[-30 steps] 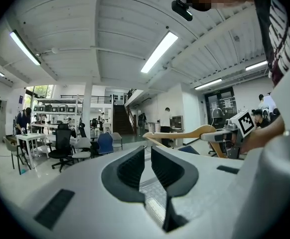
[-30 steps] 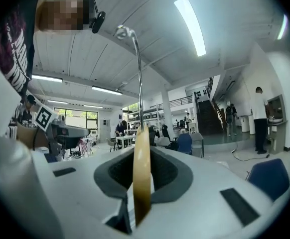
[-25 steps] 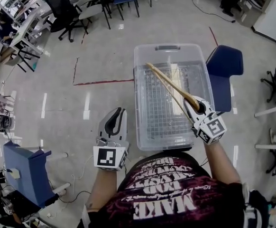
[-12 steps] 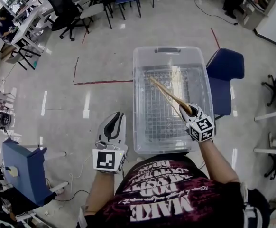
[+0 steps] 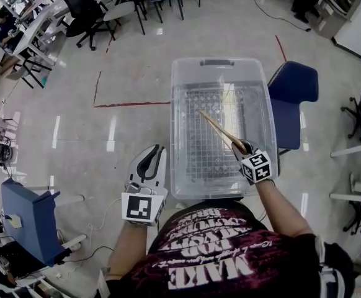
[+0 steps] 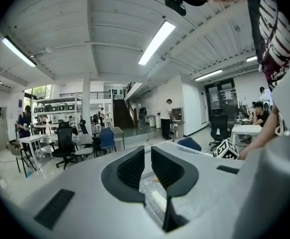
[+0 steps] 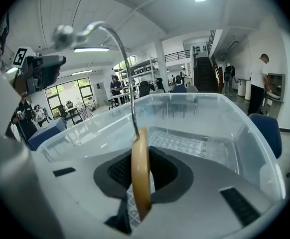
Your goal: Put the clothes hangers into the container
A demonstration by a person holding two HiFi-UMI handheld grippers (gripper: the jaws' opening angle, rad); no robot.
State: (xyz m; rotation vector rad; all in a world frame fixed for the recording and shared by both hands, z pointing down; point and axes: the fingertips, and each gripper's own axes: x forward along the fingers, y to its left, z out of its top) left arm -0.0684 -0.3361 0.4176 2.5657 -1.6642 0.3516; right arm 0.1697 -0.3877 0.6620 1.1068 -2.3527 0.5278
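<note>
A clear plastic container (image 5: 218, 61) stands on the floor in front of me, with a grid pattern on its bottom. My right gripper (image 5: 241, 146) is low over its near right corner, shut on a wooden clothes hanger (image 5: 218, 129) that slants up and left over the bin. Its jaws have just been opening a little, with the hanger still between them. In the right gripper view the hanger (image 7: 141, 178) stands edge-on between the pads and its metal hook (image 7: 120, 44) arches overhead, with the container wall (image 7: 224, 128) around. My left gripper (image 5: 151, 157) hangs left of the bin, shut and empty (image 6: 147, 166).
A blue chair (image 5: 292, 92) stands against the container's right side. Another blue chair (image 5: 28, 222) lies at the lower left. Red tape (image 5: 131, 104) marks the floor to the left. Office chairs and desks (image 5: 87, 11) crowd the far left; a person (image 7: 260, 83) stands at a far counter.
My right gripper has come down and nearer with the hanger, so the hanger's far end has dropped lower into the container. The left gripper has stayed in place.
</note>
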